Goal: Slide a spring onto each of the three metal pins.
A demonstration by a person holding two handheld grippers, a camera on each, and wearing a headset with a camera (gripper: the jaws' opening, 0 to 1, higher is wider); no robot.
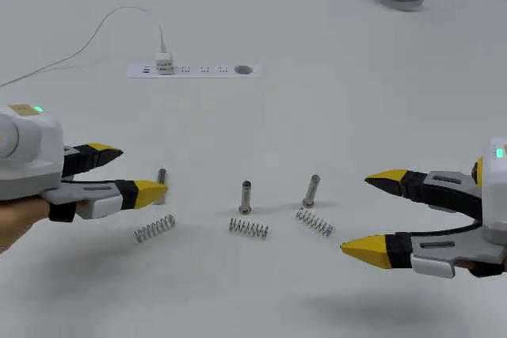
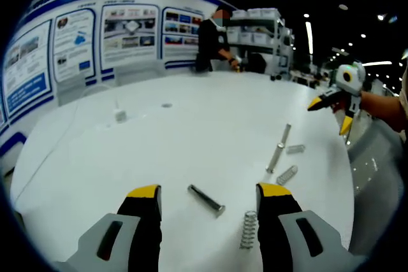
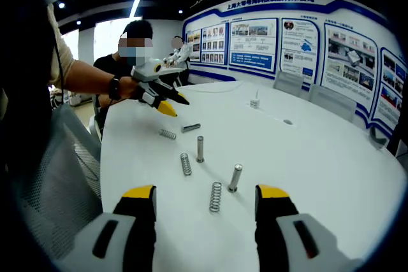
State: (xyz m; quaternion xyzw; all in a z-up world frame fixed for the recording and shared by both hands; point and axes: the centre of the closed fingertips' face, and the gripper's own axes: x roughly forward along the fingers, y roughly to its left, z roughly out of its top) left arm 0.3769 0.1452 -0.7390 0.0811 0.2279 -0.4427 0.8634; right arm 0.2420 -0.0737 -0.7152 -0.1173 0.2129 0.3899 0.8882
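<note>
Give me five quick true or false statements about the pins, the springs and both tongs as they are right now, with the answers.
1. All three springs lie on the table, none on the pins. True.
2. Every pin stands upright. False: the left pin lies flat; the other two stand.
3. The left tongs grip a spring. False: they are open and empty.
4. The right tongs are open. True.
5. A power strip lies beyond the pins. True.
</note>
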